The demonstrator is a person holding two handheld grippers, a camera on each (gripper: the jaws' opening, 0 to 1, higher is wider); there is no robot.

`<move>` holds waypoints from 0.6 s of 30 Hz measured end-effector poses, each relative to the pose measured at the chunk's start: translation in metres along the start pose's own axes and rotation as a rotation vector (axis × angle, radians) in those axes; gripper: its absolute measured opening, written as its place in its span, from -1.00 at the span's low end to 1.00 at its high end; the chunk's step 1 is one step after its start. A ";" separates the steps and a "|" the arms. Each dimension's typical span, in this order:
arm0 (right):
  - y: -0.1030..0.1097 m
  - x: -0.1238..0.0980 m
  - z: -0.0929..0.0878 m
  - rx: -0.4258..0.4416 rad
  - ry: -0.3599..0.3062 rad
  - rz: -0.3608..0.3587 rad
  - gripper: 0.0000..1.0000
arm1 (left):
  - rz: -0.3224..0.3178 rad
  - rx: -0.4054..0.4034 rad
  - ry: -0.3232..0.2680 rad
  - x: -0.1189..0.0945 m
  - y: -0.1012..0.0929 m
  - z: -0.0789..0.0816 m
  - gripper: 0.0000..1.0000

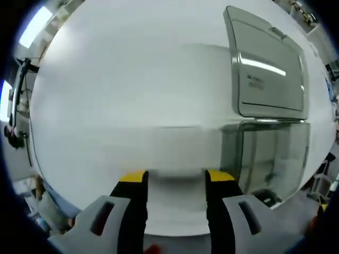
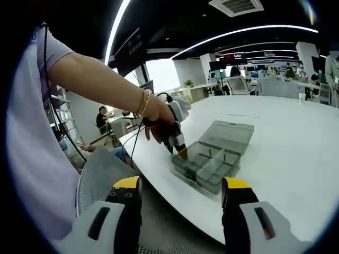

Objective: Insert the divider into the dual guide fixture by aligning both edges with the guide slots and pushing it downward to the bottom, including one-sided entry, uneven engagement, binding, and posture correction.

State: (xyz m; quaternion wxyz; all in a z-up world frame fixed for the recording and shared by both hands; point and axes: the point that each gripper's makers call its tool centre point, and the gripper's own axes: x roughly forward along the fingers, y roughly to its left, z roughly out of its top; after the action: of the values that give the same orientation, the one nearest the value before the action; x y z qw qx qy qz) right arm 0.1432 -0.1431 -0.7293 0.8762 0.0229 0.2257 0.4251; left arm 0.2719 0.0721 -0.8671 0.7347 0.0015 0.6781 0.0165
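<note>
A clear plastic organiser box with its lid swung open stands on the white table, to the right of my left gripper. The left jaws stand wide apart. Just past their yellow tips, a faint, blurred clear rectangle, likely the divider, lies against the table. I cannot tell whether the jaws touch it. In the right gripper view, a hand holds the left gripper tip-down at the near left corner of the box, whose inner walls show. My right gripper is open, empty and short of the table edge.
A person's bare arm reaches across from the left. The curved table edge runs below the box. Beyond the box the white tabletop stretches right. Desks, chairs and seated people fill the background.
</note>
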 end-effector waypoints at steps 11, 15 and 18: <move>0.000 0.000 -0.001 -0.002 0.005 -0.004 0.15 | 0.000 0.008 -0.011 0.000 -0.003 0.001 -0.31; -0.001 -0.001 -0.001 -0.001 0.006 -0.008 0.14 | -0.004 0.018 -0.015 0.000 -0.003 0.001 -0.36; -0.001 -0.001 -0.001 0.001 0.008 -0.009 0.14 | -0.005 0.026 -0.019 -0.001 -0.003 0.001 -0.36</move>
State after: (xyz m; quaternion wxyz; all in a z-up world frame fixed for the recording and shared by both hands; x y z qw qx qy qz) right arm 0.1431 -0.1442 -0.7303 0.8772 0.0204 0.2294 0.4212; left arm 0.2726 0.0692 -0.8666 0.7410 0.0095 0.6715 0.0058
